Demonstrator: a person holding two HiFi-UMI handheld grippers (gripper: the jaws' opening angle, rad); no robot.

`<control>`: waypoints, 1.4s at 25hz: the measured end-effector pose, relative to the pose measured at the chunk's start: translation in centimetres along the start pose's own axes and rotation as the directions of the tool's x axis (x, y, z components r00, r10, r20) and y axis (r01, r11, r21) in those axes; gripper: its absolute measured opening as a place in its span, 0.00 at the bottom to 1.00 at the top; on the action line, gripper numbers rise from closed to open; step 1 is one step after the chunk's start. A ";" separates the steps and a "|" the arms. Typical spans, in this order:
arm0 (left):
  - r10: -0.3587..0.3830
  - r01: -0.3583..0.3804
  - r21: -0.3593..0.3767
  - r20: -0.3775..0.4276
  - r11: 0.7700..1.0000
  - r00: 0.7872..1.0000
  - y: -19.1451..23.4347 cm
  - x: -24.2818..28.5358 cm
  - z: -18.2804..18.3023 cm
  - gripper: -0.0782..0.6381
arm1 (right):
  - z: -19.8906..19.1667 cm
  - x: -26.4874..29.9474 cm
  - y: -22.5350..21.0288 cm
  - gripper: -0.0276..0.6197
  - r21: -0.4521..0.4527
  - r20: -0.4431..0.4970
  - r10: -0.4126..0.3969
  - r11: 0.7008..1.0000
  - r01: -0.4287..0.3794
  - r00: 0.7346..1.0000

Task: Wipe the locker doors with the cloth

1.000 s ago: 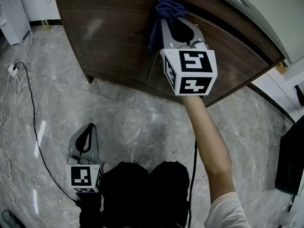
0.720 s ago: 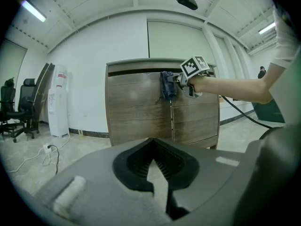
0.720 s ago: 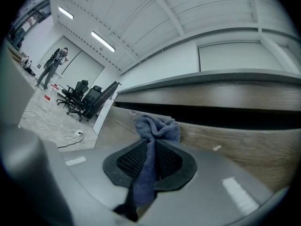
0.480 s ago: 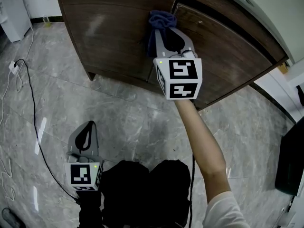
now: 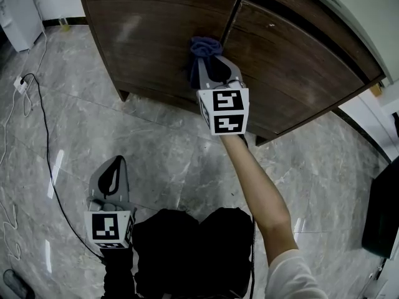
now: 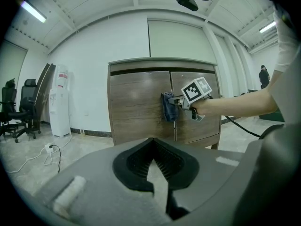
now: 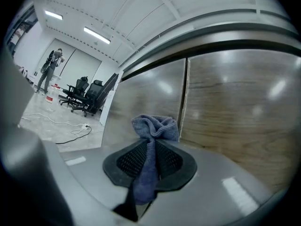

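A blue cloth (image 5: 204,47) is bunched against the left dark wooden locker door (image 5: 156,36), right beside the seam to the right door (image 5: 293,61). My right gripper (image 5: 207,58) is shut on the cloth and holds it out at arm's length. In the right gripper view the cloth (image 7: 155,128) hangs pinched between the black pads (image 7: 134,161), its wad touching the wood. The left gripper view shows the cloth (image 6: 168,106) about halfway up the doors. My left gripper (image 5: 115,170) hangs low over the floor, shut and empty.
A white cable with a plug block (image 5: 20,85) runs over the grey marble floor at the left. A white appliance (image 5: 14,17) stands in the far left corner. A dark object (image 5: 381,210) sits at the right edge. Office chairs (image 6: 16,112) stand far left.
My right gripper has slid the cloth down the door along the seam, from near the top edge to about mid-height. The left gripper has stayed where it was.
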State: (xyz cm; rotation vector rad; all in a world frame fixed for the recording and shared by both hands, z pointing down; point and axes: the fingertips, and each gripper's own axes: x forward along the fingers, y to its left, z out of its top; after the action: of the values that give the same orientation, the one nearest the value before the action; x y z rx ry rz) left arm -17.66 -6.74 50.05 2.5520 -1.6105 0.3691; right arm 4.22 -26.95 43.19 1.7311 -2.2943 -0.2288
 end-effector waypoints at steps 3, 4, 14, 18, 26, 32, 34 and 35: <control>0.008 -0.008 -0.007 -0.013 1.000 1.000 0.3 0.0 0.1 0.11 | -1.8 0.4 0.7 0.13 0.003 -0.027 0.011 1.000 -0.011 1.000; 0.008 -0.008 -0.007 -0.012 1.000 1.000 0.4 -0.1 0.1 0.11 | -2.4 0.5 1.0 0.13 0.002 -0.034 0.015 1.000 -0.015 0.999; 0.020 -0.020 -0.009 -0.021 1.000 1.000 1.3 -0.1 -1.0 0.11 | -8.7 1.6 3.8 0.13 -0.005 -0.109 0.069 0.998 -0.070 0.992; 0.027 -0.028 -0.009 -0.037 1.000 0.999 1.5 0.0 -1.5 0.11 | -11.9 2.0 5.0 0.13 0.013 -0.162 0.092 0.996 -0.092 0.983; 0.033 -0.034 -0.015 -0.057 0.999 0.998 1.8 0.2 -1.9 0.11 | -16.9 2.8 7.0 0.13 0.052 -0.232 0.128 0.992 -0.119 0.964; 0.043 -0.044 -0.016 -0.075 0.999 0.996 2.0 0.2 -2.6 0.11 | -18.9 3.5 8.1 0.13 0.048 -0.265 0.153 0.988 -0.145 0.952; 0.045 -0.047 -0.020 -0.086 0.999 0.995 2.0 0.1 -2.7 0.11 | -19.1 3.6 8.3 0.13 0.048 -0.275 0.159 0.987 -0.152 0.948; 0.044 -0.046 -0.020 -0.082 0.999 0.996 2.0 0.1 -2.6 0.11 | -19.0 3.6 8.4 0.13 0.048 -0.277 0.161 0.987 -0.153 0.947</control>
State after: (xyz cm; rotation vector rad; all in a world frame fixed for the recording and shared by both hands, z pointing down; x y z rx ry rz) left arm -19.78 -7.15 52.55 2.4544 -1.6364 0.4519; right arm 1.25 -27.55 64.05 1.4730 -2.2167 0.0744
